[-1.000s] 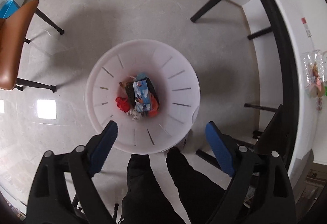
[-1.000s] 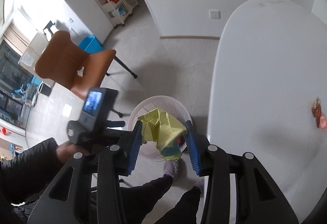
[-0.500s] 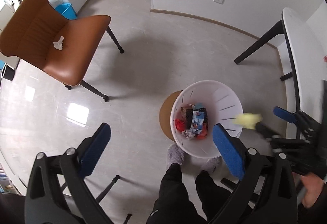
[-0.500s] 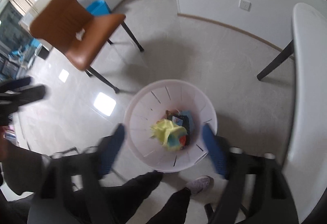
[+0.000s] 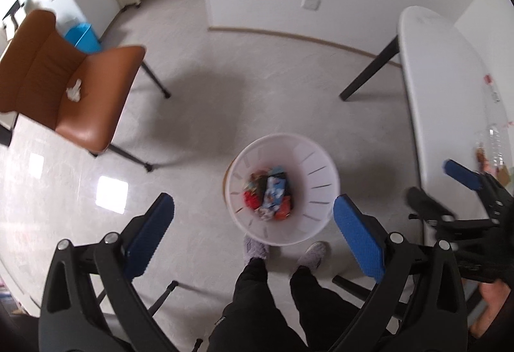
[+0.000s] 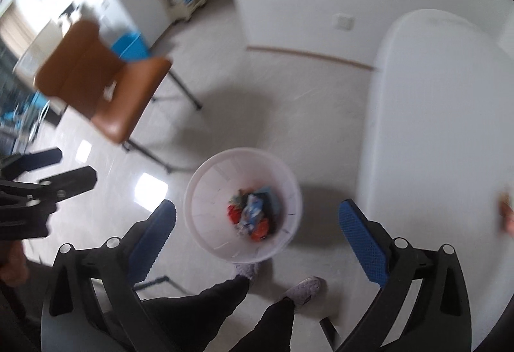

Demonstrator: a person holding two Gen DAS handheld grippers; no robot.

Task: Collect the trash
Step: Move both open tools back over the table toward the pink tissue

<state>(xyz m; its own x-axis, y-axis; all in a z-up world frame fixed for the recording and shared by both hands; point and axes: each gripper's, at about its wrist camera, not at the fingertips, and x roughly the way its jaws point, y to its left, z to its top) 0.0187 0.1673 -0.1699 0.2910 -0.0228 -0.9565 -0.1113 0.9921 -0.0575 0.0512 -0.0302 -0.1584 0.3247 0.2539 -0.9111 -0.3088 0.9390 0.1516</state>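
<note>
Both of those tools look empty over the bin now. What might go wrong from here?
1. The white bin stands right at the person's shoes, so a step might tip it and spill the wrappers.
2. The crumpled tissue on the brown chair is small and pale, easy to overlook.
3. The clear bottle by the table edge might roll off if nudged.

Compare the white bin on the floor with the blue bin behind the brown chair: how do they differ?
The white bin is round with slotted walls; the blue bin looks boxy, and no slots are visible.
The white bin stands in full view on open floor near the person's feet; the blue bin is half hidden behind the brown chair.
Wrappers are visible inside the white bin; the blue bin's contents cannot be seen.
Both stand on the floor.
</note>
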